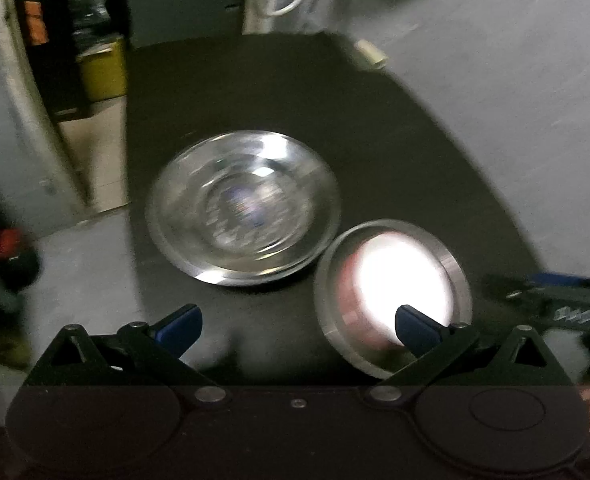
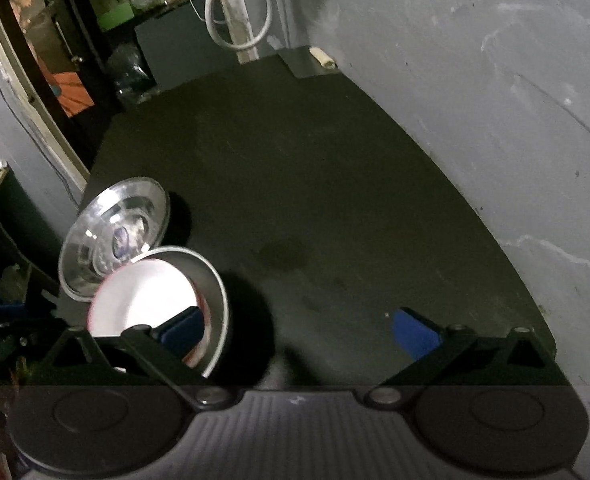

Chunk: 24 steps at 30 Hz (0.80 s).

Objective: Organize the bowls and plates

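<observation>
- We see a steel plate (image 1: 243, 216) lying flat on the dark table (image 1: 375, 140), and a steel bowl (image 1: 391, 300) with a bright white inside just beside it, their rims near or touching; we cannot tell which.
- Our left gripper (image 1: 297, 326) is spread wide with nothing in it; its right finger (image 1: 415, 328) sits in front of the bowl's near rim, but we cannot tell whether it touches.
- Our right gripper (image 2: 299, 330) is also spread wide and empty, over bare table, with its left finger (image 2: 183, 330) in front of the bowl (image 2: 163, 304) and the plate (image 2: 113, 236) beyond.
- We judge that we are at the approach: neither dish is lifted or stacked yet.
- Next, we think one gripper should straddle the bowl's rim, close on it, and set the bowl on the plate.
</observation>
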{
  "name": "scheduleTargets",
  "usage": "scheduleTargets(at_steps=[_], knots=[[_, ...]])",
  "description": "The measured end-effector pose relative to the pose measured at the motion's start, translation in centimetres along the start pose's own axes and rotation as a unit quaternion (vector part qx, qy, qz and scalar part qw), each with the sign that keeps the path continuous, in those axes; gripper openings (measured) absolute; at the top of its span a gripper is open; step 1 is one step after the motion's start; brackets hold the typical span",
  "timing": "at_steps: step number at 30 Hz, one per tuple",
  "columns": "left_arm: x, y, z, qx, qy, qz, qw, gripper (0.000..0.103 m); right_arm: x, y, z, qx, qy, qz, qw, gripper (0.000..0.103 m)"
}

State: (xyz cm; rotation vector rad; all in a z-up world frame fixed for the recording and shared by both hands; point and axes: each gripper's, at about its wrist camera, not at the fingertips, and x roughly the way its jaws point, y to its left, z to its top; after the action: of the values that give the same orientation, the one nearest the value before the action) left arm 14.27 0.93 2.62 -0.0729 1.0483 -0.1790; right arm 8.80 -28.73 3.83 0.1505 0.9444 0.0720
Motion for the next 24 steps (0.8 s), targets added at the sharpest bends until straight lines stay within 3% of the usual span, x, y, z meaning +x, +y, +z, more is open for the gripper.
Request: scheduleTargets(at_steps=[13,24], knots=[[1.5,0.5,-0.5,-0.013,0.025,0.025,0.9993,0.102,1.4,0.2,-0.1,-0.029,0.037,-0.004,0.999,0.103],[3.0,-0.4,-0.3,-0.003,0.04,0.051,0.9979,0.102,1.8,0.2,0.2,-0.055,0.037,0.009,0.998,0.103]])
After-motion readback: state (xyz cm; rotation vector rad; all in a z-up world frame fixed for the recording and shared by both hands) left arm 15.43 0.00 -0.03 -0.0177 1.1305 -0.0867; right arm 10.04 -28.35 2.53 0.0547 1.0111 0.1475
